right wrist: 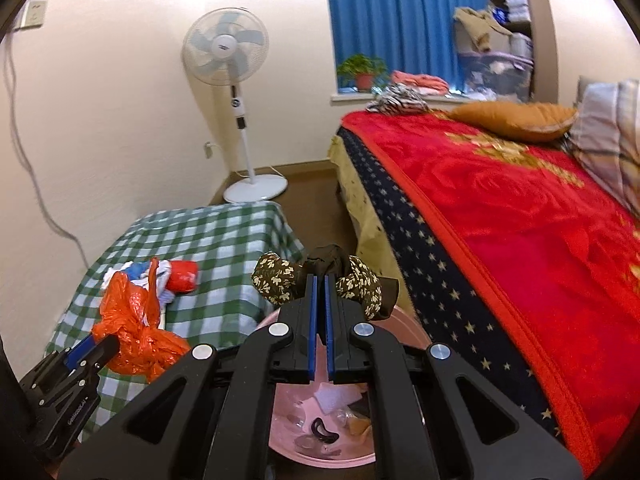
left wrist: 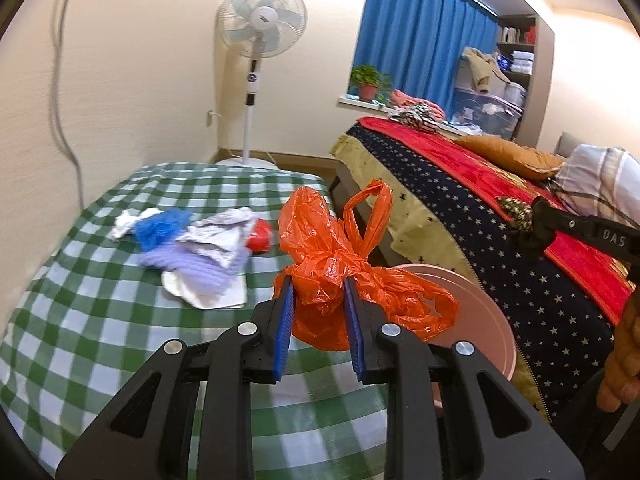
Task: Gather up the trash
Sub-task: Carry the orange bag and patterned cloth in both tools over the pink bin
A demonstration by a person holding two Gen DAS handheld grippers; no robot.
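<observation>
Where the two cameras look out over a bedroom, near to far:
Left gripper: the left gripper (left wrist: 318, 284) is clamped on a crumpled orange plastic bag (left wrist: 352, 276), its blue pads pressing the knotted middle, handles sticking up.
Right gripper: the right gripper (right wrist: 320, 280) is pinched almost closed on a dark floral cloth (right wrist: 320, 280) that bulges out on both sides of its fingertips.
Bin: a pink bin (right wrist: 320, 440) sits directly below the right gripper, between table and bed, with scraps and a black curved piece inside.
Hand: a hand (left wrist: 620, 360) shows at the right edge of the left view.
Table: a table under a green checked cloth (left wrist: 100, 300) stands left of the bin.
Trash pile: white paper, blue and lilac scraps (left wrist: 192, 248) lie on it, a red wrapper (left wrist: 260, 236) just beside them.
Bed: a red blanket (right wrist: 500, 208) over a star-patterned cover, an orange pillow (right wrist: 516, 116) at its far end.
Far wall: a white standing fan (left wrist: 260, 20), a potted plant (left wrist: 368, 80) on the sill, blue curtains (left wrist: 420, 28).
</observation>
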